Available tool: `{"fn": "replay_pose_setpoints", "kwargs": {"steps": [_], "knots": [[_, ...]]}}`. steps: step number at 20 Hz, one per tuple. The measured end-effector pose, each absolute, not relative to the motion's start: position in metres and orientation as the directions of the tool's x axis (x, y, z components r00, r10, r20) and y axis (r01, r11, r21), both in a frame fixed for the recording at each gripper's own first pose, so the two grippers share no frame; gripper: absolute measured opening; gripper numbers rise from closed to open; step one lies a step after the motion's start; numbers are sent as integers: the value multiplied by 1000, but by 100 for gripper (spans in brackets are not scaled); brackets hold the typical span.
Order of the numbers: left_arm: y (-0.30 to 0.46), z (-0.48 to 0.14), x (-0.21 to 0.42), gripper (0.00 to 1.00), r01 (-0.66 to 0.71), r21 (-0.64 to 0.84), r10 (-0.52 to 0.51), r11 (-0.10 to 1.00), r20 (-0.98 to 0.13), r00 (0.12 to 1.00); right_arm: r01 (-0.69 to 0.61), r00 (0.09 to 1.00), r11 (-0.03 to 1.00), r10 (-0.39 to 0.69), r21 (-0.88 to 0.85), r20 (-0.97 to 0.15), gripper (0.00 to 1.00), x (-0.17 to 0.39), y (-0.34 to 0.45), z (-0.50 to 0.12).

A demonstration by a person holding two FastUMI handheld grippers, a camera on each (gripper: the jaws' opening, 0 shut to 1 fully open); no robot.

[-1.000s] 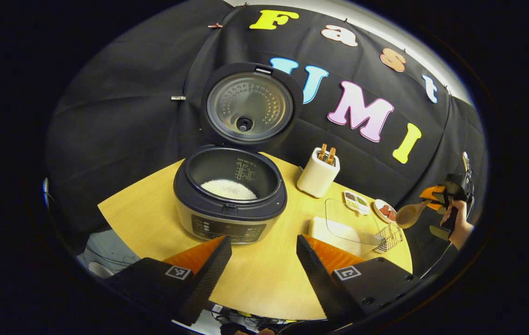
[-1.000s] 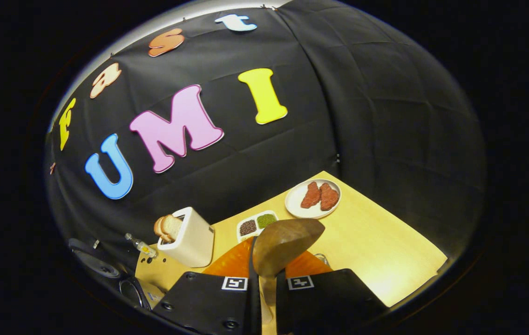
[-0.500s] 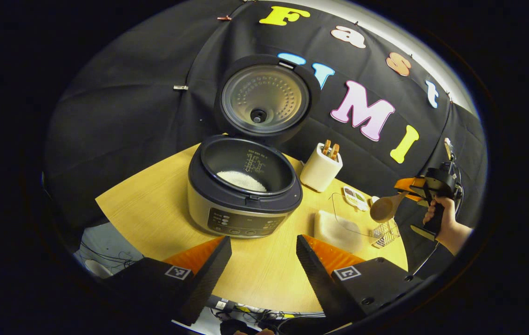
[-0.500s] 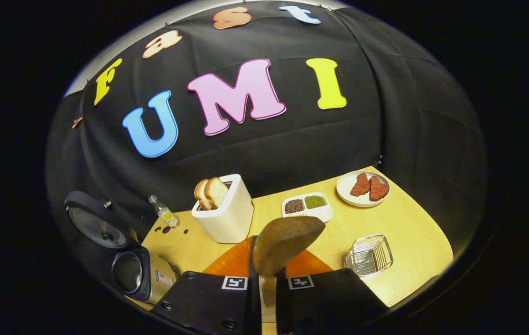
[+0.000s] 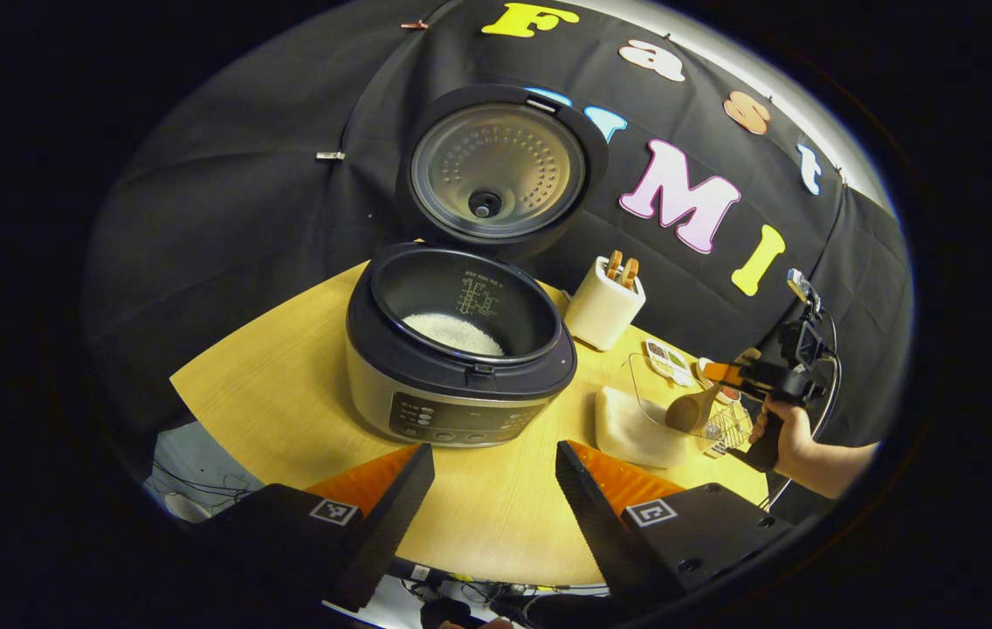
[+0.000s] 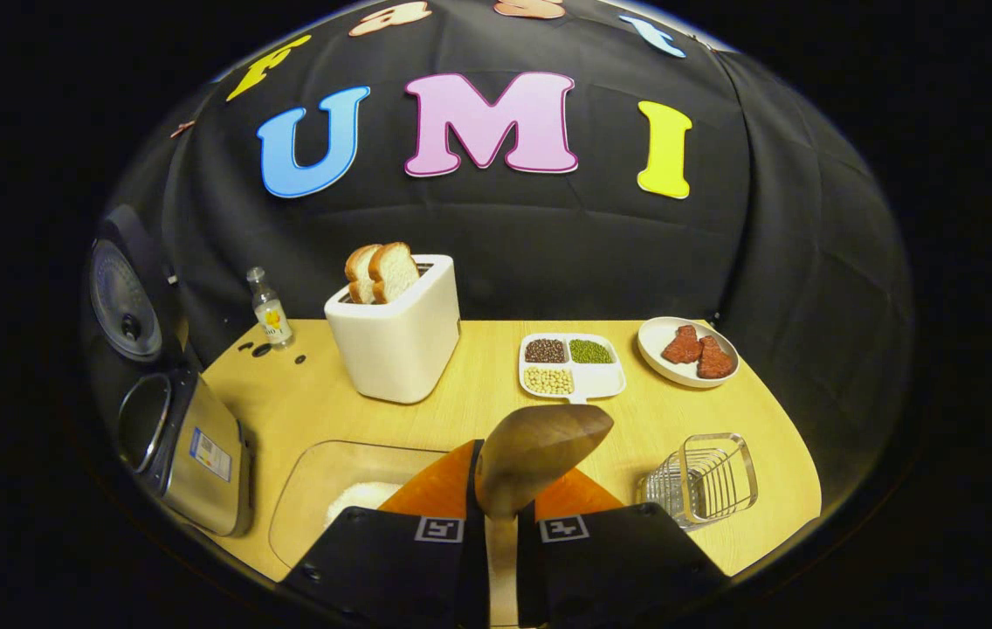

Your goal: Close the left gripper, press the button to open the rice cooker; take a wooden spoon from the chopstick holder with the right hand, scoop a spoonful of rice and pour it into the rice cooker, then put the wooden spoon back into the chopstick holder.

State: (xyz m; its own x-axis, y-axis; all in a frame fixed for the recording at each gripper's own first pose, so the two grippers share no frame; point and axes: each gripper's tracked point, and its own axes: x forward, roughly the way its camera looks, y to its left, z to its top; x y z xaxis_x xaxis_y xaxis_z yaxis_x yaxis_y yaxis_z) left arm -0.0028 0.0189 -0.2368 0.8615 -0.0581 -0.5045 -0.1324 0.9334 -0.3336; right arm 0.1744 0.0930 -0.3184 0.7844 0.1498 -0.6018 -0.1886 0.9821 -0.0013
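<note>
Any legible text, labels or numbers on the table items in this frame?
None can be quoted.
Rice cooker control panel: print too small.
Inner pot scale marks: blurred.
Sticker on cooker's side: unreadable.
Small bottle label: too small.
Right gripper, shut on wooden spoon: coded square markers, no words.

table (image 6: 478, 411): pale matt wood grain
spoon (image 6: 540, 454): smooth wood
holder (image 6: 706, 479): shiny metal wire
cooker body (image 6: 208, 454): brushed metal

in the right gripper view the toaster (image 6: 396, 336) stands at the back of the worktop (image 6: 478, 411), a small bottle (image 6: 270, 310) to its left. right of it lie a divided dish (image 6: 572, 364), then a plate (image 6: 688, 351). the rice cooker (image 6: 177, 432) sits far left, a wire holder (image 6: 706, 479) near right, a clear box (image 6: 330, 489) in front.
</note>
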Motion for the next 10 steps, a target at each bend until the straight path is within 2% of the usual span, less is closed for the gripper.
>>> {"fn": "replay_pose_setpoints", "kwargs": {"steps": [7, 8, 9, 10], "knots": [[22, -241, -4, 95, -139, -349, -63, 927, -510, 858, -233, 750, 971, 209, 45, -628, 17, 142, 131, -336], [23, -241, -6, 92, -145, -352, -58, 925, -508, 860, -236, 739, 970, 221, 62, -636, 17, 136, 139, -338], [25, -241, -7, 95, -153, -355, -53, 922, -507, 860, -230, 727, 969, 233, 90, -645, 17, 131, 147, -341], [26, -243, -8, 95, -159, -358, -50, 920, -508, 860, -220, 716, 967, 247, 124, -653, 17, 128, 155, -341]]}}
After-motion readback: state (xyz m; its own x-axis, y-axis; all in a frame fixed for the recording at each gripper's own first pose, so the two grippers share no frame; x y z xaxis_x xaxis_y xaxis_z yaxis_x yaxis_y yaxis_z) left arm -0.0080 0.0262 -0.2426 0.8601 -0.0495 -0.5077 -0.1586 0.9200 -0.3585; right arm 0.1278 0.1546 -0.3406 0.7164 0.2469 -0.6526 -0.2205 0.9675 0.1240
